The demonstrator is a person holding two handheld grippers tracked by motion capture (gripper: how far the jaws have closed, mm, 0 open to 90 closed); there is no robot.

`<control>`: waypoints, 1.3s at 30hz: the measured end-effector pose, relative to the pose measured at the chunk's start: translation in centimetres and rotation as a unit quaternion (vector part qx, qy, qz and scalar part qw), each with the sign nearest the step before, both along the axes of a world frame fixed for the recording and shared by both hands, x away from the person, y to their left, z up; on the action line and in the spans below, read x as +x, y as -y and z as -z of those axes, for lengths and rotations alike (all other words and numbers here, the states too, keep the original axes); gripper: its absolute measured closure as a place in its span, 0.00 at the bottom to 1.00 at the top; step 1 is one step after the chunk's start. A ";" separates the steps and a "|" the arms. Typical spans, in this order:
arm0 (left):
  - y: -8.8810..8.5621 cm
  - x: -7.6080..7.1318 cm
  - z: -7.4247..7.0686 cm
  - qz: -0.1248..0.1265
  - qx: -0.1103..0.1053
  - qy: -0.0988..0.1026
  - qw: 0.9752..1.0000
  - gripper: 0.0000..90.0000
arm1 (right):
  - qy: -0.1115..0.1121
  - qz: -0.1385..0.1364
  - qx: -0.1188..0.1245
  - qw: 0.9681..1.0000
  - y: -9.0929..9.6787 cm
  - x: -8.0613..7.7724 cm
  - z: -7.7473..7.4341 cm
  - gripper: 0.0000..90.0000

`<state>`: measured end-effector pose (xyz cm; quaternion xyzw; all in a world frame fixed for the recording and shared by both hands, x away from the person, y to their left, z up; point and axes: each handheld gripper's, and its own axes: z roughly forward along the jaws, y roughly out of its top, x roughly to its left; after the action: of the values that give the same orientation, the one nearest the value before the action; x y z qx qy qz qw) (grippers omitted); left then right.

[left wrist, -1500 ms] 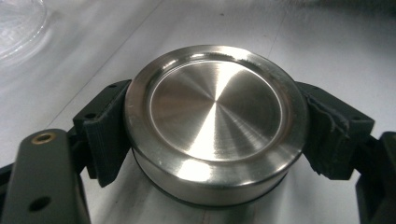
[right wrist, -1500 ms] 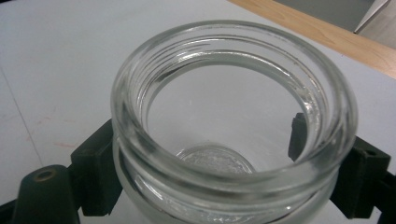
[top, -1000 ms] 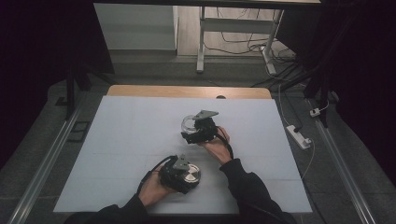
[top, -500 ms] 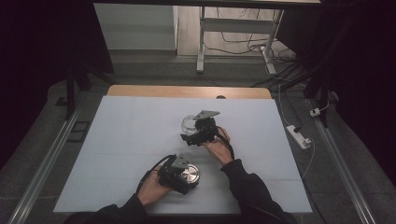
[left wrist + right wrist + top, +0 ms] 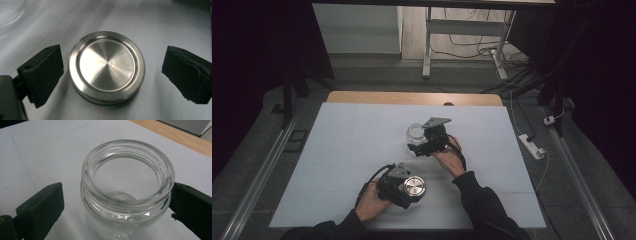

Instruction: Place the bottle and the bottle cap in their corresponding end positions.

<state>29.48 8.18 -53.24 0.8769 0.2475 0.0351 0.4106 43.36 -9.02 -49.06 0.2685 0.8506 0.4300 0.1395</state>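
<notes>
The glass jar (image 5: pixel 126 192) stands upright just right of centre in the high view, its axis vertical and open mouth facing up, between the right gripper (image 5: pixel 421 144) jaws, which have just been opening: the left pad stands clear, while the right one is at the glass. The metal lid (image 5: pixel 107 66) lies flat, top face up, low in the high view on the white table (image 5: pixel 337 150). The left gripper (image 5: pixel 412 192) jaws, also just opening, stand clear on both sides of it.

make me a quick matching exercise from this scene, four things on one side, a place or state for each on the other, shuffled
1 glass jar
2 metal lid
3 left gripper
4 wooden strip

A lies flat on the white sheet, off the jar
B along the table's far edge
C stands upright, mouth uncovered
D jaws apart on either side of the lid, not touching it

Pairs: 1-C, 2-A, 3-D, 4-B
</notes>
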 end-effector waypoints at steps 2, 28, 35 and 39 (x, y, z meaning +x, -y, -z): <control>-0.3 -0.2 -0.2 -0.001 -0.006 -0.001 1.000 0.05 | 0.001 -0.001 -0.001 1.000 0.1 -0.1 -0.2 0.00; -4.0 -1.7 -2.0 -0.007 -0.039 -0.012 0.999 0.03 | -0.004 0.000 0.013 1.000 2.4 -2.7 -2.3 0.00; -5.0 -2.2 -2.4 -0.010 -0.049 -0.016 0.999 0.02 | 0.002 -0.006 0.005 1.000 2.7 -3.7 -2.7 0.00; -5.7 -2.3 -2.6 -0.012 -0.057 -0.023 0.998 0.01 | 0.002 -0.012 0.005 1.000 2.9 -4.5 -2.8 0.00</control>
<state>27.15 13.90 -50.67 0.8497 0.2687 0.0057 0.4536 38.89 -11.95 -46.23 0.2583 0.8512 0.4365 0.1353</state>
